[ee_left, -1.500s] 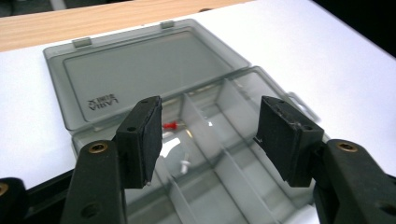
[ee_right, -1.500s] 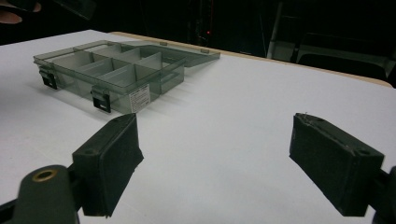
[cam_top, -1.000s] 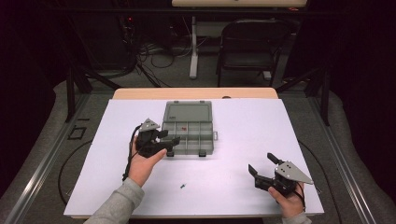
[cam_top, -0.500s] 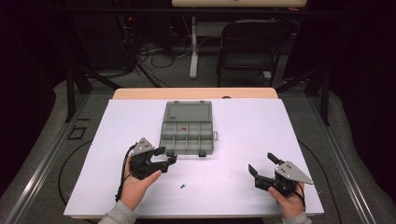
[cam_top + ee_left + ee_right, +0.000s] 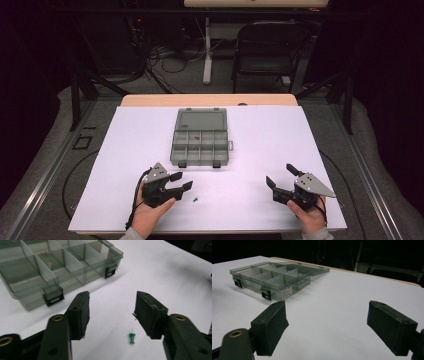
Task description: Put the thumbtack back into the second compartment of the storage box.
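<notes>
Right now my left gripper (image 5: 181,181) hangs low over the white table sheet (image 5: 260,140) with its two black jaws spread wide and nothing between them. Just ahead of it lies a small green plastic push pin (image 5: 131,337), flat on the sheet, and that, I judge, is the thing I am after. In the left gripper view the pin sits inside the gap, nearer the right-hand jaw than the other, and apart from both. Its long axis runs away from me along the line of the jaws, green head toward me and thin point away, so closing would bear on its sides. In the high view the pin (image 5: 196,199) shows just right of my jaw tips, on the near part of the table.

My right gripper (image 5: 281,183) is well apart from it, off at the right side of the table, also spread open and empty, so the left hand is clearly the nearer one for this pick.

Beyond the pin stands the smoky grey clear plastic compartment box (image 5: 200,145), lid thrown back flat and two black latches facing me. One middle cell holds a small red item (image 5: 197,136), too small to identify. I would guess the pin belongs in one of those cells.
</notes>
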### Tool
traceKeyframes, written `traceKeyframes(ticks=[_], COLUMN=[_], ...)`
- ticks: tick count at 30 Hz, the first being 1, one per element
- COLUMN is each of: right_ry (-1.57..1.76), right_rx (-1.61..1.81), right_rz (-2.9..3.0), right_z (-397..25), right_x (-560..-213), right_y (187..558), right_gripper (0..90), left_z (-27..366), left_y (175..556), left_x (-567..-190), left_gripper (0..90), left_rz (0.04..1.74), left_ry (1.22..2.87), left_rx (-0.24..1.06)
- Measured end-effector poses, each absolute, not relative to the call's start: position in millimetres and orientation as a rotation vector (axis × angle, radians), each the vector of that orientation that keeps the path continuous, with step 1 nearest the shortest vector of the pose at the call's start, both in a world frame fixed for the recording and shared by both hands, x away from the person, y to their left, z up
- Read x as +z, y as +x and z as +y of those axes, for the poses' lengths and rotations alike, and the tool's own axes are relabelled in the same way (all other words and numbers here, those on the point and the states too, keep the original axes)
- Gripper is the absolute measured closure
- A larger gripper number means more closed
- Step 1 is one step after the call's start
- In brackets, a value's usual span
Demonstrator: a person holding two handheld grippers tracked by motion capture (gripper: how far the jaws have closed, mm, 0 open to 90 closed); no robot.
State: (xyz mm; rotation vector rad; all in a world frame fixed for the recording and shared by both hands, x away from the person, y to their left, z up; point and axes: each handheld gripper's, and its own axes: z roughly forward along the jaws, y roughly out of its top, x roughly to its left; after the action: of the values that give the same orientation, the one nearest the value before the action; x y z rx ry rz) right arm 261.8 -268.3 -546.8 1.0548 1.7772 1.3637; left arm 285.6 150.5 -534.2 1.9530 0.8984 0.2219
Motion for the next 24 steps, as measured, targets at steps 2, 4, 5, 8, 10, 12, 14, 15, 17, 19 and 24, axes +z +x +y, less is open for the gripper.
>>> traceKeyframes(ticks=[2, 4, 5, 8, 10, 12, 14, 15, 17, 19, 24], right_ry=[1.053, 1.053, 1.054, 1.051, 1.052, 1.051, 1.052, 1.053, 1.052, 1.053, 1.051], right_rx=[1.362, 1.363, 1.364, 1.365, 1.367, 1.371, 1.367, 1.365, 1.366, 1.365, 1.368], right_rz=[1.777, 1.777, 1.778, 1.777, 1.776, 1.774, 1.777, 1.779, 1.779, 1.778, 1.778], right_z=[-268, -268, -268, -269, -269, -269, -269, -269, -269, -269, -269], right_x=[-547, -547, -547, -547, -547, -547, -546, -546, -546, -546, -547], right_y=[262, 262, 262, 262, 262, 262, 262, 262, 262, 262, 262], right_gripper=[15.6, 15.6, 15.6, 15.6, 15.6, 15.7, 15.7, 15.6, 15.7, 15.7, 15.7], left_z=[147, 143, 141, 138, 137, 136, 135, 134, 133, 131, 128], left_y=[284, 283, 282, 280, 278, 277, 277, 276, 276, 275, 274], left_x=[-538, -541, -542, -546, -549, -551, -553, -554, -555, -556, -561], left_gripper=[53.6, 58.0, 60.0, 64.5, 66.9, 69.1, 70.8, 72.0, 74.1, 74.7, 78.2], left_rz=[0.891, 0.885, 0.88, 0.879, 0.885, 0.894, 0.898, 0.904, 0.896, 0.899, 0.889], left_ry=[1.972, 1.995, 2.003, 2.024, 2.03, 2.031, 2.042, 2.037, 2.05, 2.052, 2.084], left_rx=[0.211, 0.196, 0.196, 0.184, 0.169, 0.16, 0.159, 0.145, 0.142, 0.129, 0.125])
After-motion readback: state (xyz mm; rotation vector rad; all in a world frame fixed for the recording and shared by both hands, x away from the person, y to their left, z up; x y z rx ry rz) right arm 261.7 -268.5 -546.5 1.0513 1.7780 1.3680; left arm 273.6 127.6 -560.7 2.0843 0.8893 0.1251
